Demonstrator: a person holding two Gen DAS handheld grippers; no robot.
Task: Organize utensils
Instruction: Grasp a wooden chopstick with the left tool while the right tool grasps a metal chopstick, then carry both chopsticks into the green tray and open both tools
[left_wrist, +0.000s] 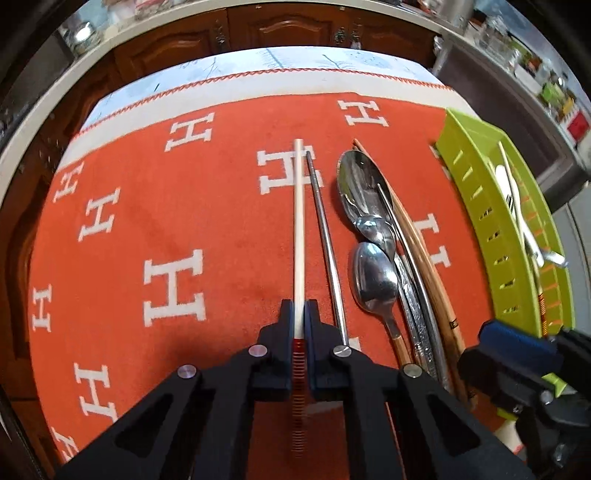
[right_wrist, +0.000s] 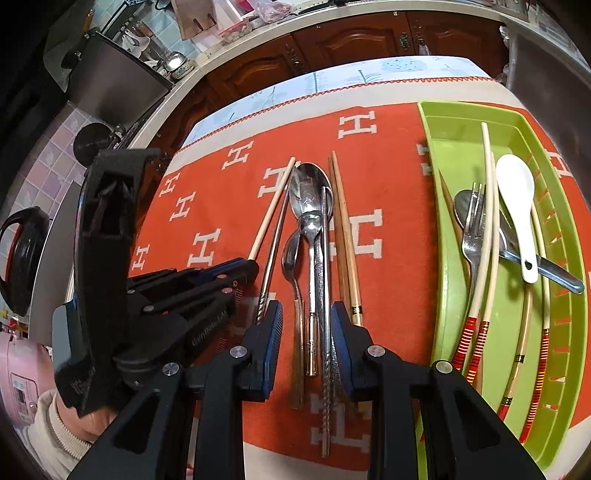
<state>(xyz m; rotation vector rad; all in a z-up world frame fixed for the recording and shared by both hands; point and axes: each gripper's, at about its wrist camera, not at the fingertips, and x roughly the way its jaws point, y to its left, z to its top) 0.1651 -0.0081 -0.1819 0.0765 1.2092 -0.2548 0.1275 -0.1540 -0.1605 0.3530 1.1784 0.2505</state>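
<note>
My left gripper (left_wrist: 299, 310) is shut on a cream chopstick (left_wrist: 299, 221) with a red-banded handle, which lies along the orange cloth; the same chopstick shows in the right wrist view (right_wrist: 271, 210). A metal chopstick (left_wrist: 325, 236) lies just right of it. Beside that lies a pile of metal spoons (left_wrist: 373, 273) and wooden chopsticks (left_wrist: 413, 243). My right gripper (right_wrist: 306, 314) is open, its fingers on either side of the spoon handles (right_wrist: 314, 295). The green tray (right_wrist: 443, 258) at the right holds cream chopsticks (right_wrist: 489, 221), a fork (right_wrist: 472, 229) and a white spoon (right_wrist: 517, 206).
The orange cloth (left_wrist: 166, 203) with white H marks covers the table. Wooden cabinets (right_wrist: 351, 40) stand beyond the far edge. The left gripper's body (right_wrist: 110, 240) fills the left of the right wrist view. A counter with appliances (right_wrist: 110, 81) is at far left.
</note>
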